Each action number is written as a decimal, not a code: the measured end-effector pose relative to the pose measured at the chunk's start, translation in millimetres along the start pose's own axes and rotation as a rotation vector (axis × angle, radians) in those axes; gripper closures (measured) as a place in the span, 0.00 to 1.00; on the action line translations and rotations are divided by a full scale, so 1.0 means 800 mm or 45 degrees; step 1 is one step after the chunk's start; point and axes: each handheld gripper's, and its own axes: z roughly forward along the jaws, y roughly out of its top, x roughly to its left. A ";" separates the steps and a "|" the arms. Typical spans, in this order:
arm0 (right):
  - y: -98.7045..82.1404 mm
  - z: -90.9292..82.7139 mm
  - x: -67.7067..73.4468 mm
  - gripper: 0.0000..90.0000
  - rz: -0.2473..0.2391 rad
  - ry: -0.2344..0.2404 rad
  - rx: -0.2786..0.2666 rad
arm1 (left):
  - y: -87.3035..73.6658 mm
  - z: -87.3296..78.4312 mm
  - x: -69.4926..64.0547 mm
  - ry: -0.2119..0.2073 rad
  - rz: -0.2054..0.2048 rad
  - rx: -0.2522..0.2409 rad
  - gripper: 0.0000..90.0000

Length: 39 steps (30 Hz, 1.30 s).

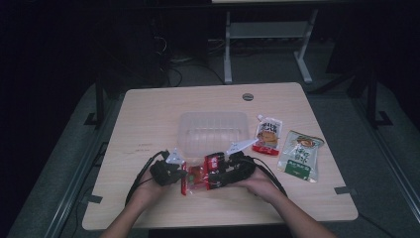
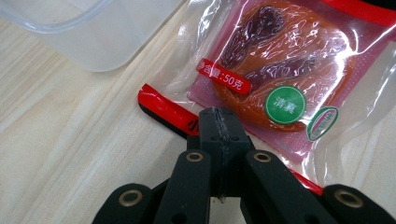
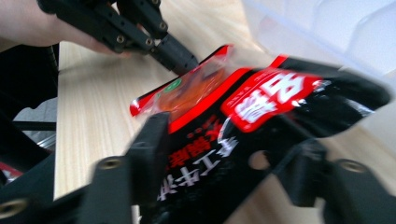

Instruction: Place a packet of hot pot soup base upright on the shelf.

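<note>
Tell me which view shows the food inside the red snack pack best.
The left gripper view: the snack pack lies close, its clear window showing the orange slab inside. The right gripper view shows it blurred, mostly its black printed end. The high view shows it small between both grippers.

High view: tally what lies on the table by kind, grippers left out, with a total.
Snack packets: 3, namely the red-and-black packet held between the grippers, the red-and-white packet and the green-and-white packet
Clear plastic containers: 1, the clear container
Total: 4
</note>
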 end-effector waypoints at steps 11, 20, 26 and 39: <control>0.007 0.000 0.002 0.87 -0.078 0.020 0.036 | 0.000 0.001 -0.001 0.001 0.006 -0.005 1.00; 0.012 0.004 0.002 0.99 -0.144 0.051 0.042 | 0.000 0.001 0.001 -0.002 0.024 -0.012 1.00; 0.008 -0.002 0.001 1.00 -0.156 0.099 0.020 | -0.001 0.000 -0.001 -0.027 -0.001 -0.017 0.99; 0.017 -0.020 0.014 1.00 -0.212 0.178 -0.064 | -0.004 -0.005 -0.001 -0.098 -0.027 -0.095 0.99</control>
